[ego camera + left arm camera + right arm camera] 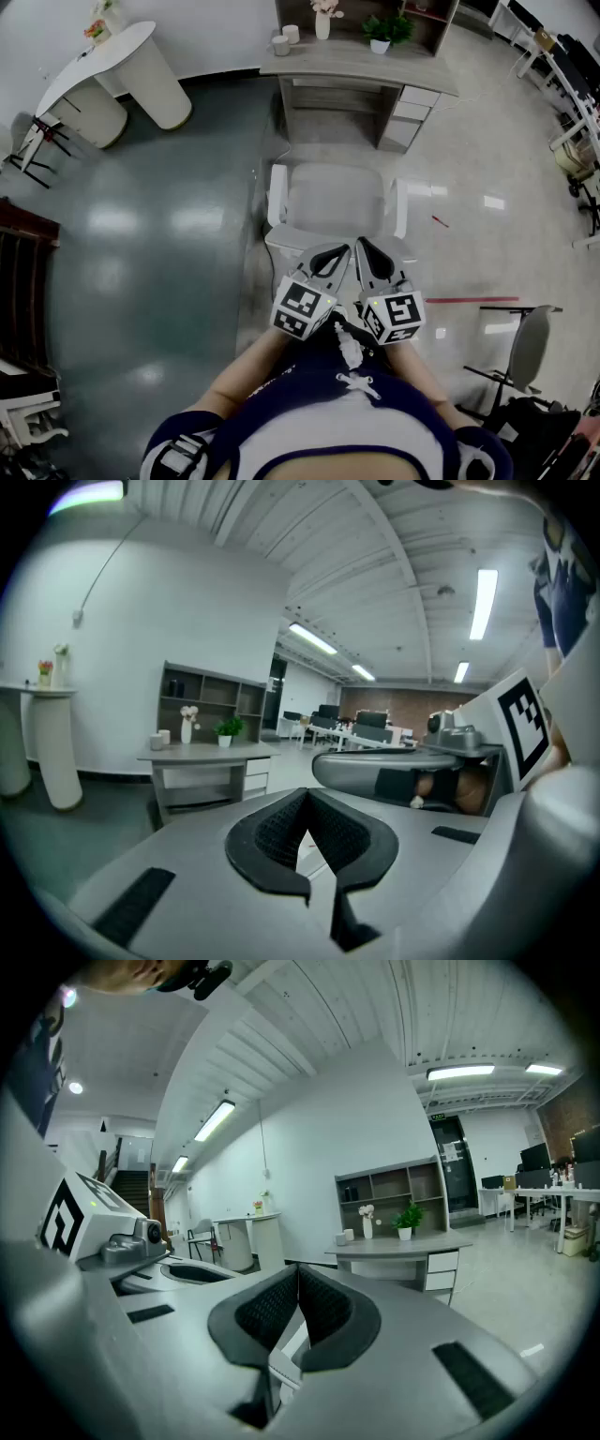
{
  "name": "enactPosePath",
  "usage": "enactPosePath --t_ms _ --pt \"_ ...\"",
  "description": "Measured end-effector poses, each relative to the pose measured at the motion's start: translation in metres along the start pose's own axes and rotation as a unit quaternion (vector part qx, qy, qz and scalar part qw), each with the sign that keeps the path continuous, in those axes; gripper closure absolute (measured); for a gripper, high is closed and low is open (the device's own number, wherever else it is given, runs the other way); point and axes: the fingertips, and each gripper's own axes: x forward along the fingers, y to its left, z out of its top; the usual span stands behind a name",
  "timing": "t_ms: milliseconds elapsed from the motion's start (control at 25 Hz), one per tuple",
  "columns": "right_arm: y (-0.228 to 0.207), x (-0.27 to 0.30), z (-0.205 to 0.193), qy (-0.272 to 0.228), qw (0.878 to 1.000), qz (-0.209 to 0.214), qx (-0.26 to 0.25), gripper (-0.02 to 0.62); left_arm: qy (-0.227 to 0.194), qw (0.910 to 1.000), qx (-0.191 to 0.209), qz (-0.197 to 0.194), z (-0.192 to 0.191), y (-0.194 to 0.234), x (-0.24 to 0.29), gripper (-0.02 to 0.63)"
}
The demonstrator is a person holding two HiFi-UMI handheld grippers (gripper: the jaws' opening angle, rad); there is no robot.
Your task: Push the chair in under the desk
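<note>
A white armchair [333, 199] stands on the floor a short way in front of the grey desk [361, 66], its seat facing the desk and outside the knee space. My left gripper [332, 255] and right gripper [367, 251] sit side by side at the near top edge of the chair's backrest, both shut with nothing between the pads. Whether they touch the backrest I cannot tell. In the left gripper view the shut left gripper [307, 795] points toward the desk [202, 756]. The right gripper [297, 1269] does the same, with the desk [398, 1245] ahead to the right.
On the desk stand a vase [323, 21], a potted plant [384, 30] and cups [285, 39]; drawers [408, 117] fill its right side. A white curved counter [131, 66] is far left, dark furniture [23, 272] at the left, a black chair [525, 349] at the right.
</note>
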Motion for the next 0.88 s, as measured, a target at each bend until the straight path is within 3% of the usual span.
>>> enactPosePath --t_ms 320,560,880 --pt "0.0 0.002 -0.003 0.007 1.0 0.011 -0.006 0.586 -0.007 0.9998 0.014 -0.012 0.007 -0.007 -0.001 0.598" --pt "0.002 0.005 -0.018 0.026 0.999 0.028 -0.029 0.586 0.05 0.9972 0.055 -0.007 -0.019 -0.007 0.007 0.597" --pt "0.007 0.008 -0.051 0.083 0.989 0.062 -0.11 0.584 0.111 0.9875 0.112 0.002 -0.045 0.009 0.009 0.597"
